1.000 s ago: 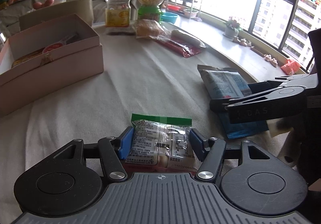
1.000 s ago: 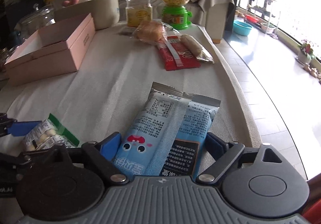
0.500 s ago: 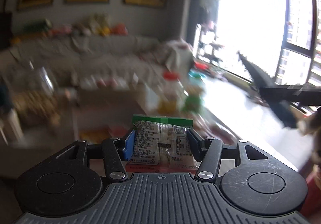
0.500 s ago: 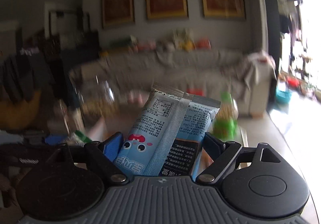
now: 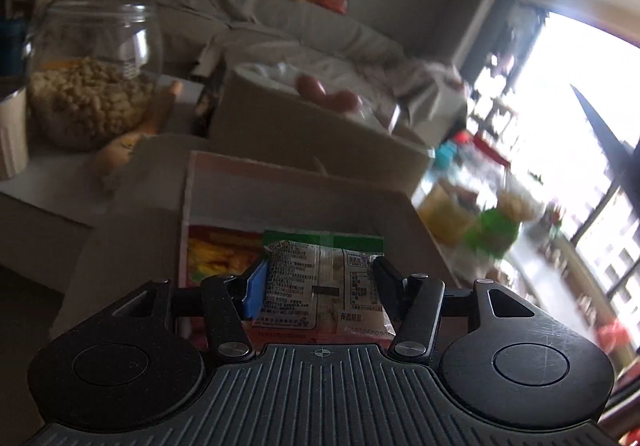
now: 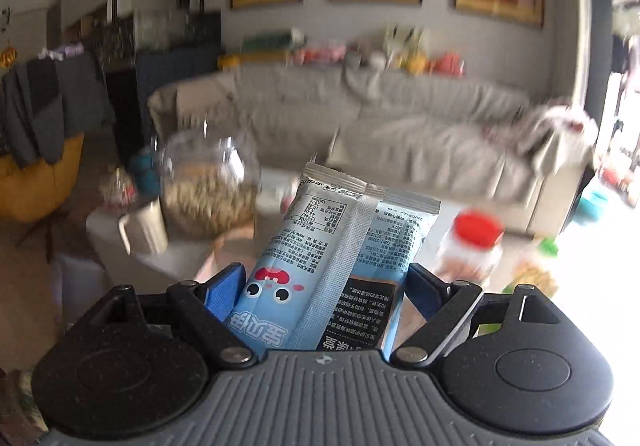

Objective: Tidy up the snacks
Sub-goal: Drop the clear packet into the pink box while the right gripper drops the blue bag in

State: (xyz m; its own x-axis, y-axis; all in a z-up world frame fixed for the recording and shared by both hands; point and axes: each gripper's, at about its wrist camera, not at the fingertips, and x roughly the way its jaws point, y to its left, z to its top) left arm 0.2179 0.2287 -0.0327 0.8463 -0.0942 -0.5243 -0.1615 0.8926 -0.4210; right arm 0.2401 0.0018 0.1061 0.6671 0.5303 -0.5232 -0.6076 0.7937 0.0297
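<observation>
My left gripper (image 5: 320,278) is shut on a clear snack packet with a green top edge (image 5: 324,278), held in the air in front of the open pink box (image 5: 280,186). A yellow and red snack bag (image 5: 220,254) lies inside that box. In the right wrist view my right gripper (image 6: 326,290) is shut on a light blue snack packet (image 6: 340,258) with a cartoon face, lifted well above the table. Both packets stick out past the fingertips.
A round glass jar of snacks (image 5: 88,78) stands left of the box, also seen as the glass jar (image 6: 208,186). A red-capped plastic jar (image 6: 472,246) and a green candy dispenser (image 5: 496,230) stand to the right. A grey sofa (image 6: 400,126) fills the background.
Both packets have been lifted off the table cloth. Both grippers swung left toward the pink box and the glass jar. The left gripper now sits just before the open box.
</observation>
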